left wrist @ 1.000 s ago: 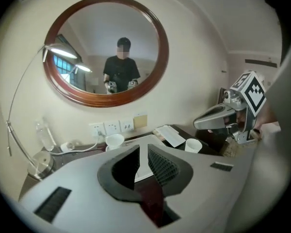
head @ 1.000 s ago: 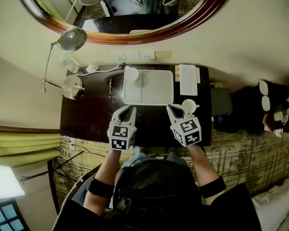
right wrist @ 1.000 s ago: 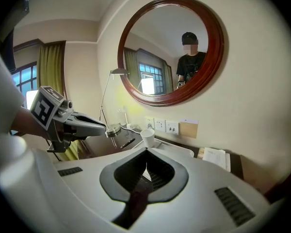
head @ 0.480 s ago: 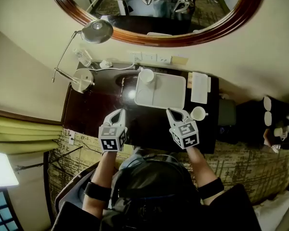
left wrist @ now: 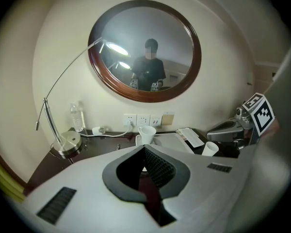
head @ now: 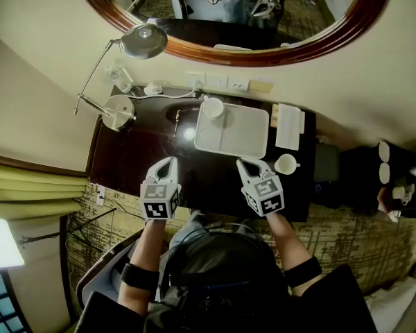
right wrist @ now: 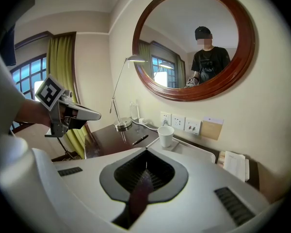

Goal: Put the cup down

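The cup (head: pixel 286 164) stands upright on the dark wooden desk (head: pixel 128 158), free of both tools, at about 3 o'clock from the tips of the right gripper (head: pixel 245 165) and just beside them, off the right edge of the white tray (head: pixel 239 134). The right gripper's jaws are clenched together with nothing between them. The left gripper (head: pixel 165 164), well apart at 9 o'clock from the right one, is likewise pressed closed and empty. A second cup (head: pixel 212 108) stands in the tray's far left corner, at 11 o'clock from the right gripper.

The right gripper view does not catch the set-down cup; the left gripper view shows it only small, at 3 o'clock, below the other tool. Whether it holds anything cannot be told. The person's head and dark clothing cover the desk's near edge in the head view.

On the cream wall hangs an oval wood-framed mirror (head: pixel 194 19), cut off at the top. A desk lamp (head: pixel 144 41) leans in at 10 o'clock, with a bottle (head: pixel 121 78), wall sockets (head: pixel 215 82), a pen (head: pixel 177 115) and folded paper (head: pixel 288 127) at the desk's far side; patterned carpet (head: pixel 347 227) lies below
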